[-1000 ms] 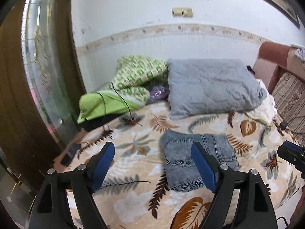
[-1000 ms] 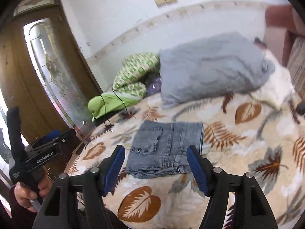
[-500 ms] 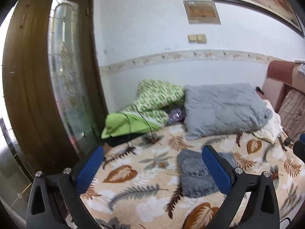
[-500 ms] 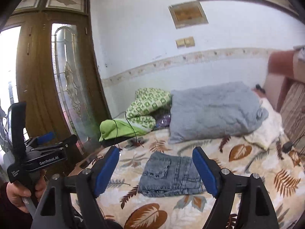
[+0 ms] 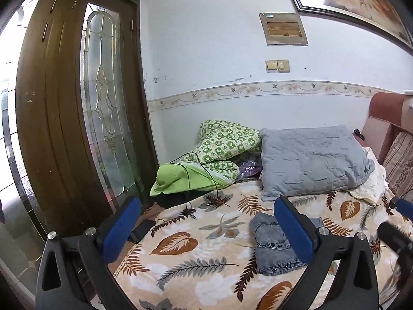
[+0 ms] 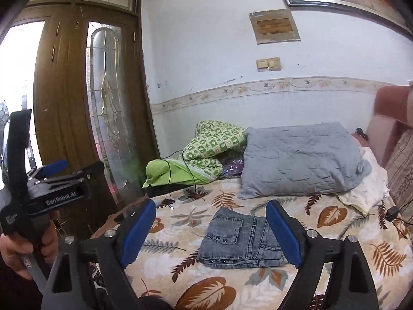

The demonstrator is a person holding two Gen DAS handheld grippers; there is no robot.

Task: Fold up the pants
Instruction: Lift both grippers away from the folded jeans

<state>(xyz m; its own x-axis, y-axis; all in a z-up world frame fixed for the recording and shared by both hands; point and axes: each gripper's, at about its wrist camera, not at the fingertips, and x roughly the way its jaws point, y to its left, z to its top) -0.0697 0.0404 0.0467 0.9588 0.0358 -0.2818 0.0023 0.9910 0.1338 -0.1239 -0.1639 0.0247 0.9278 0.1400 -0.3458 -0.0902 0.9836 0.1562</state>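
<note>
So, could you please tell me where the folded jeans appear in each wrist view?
Left wrist: folded jeans lower right, partly behind the right-hand pad.
Right wrist: folded jeans lower centre, on the leaf blanket.
Shared landmark: grey pillow, beyond the jeans.

Even, moderately bright indoor light; daylight enters at far left, where the panes beside the glazed door point(image 5: 103, 108) are overexposed to white. Shadows on the leaf-patterned blanket point(image 6: 206, 279) are soft. Strong fisheye curvature bends door frame and wall border; corners vignette to black. Focus is sharp apart from slight softness at the extreme edges.
</note>
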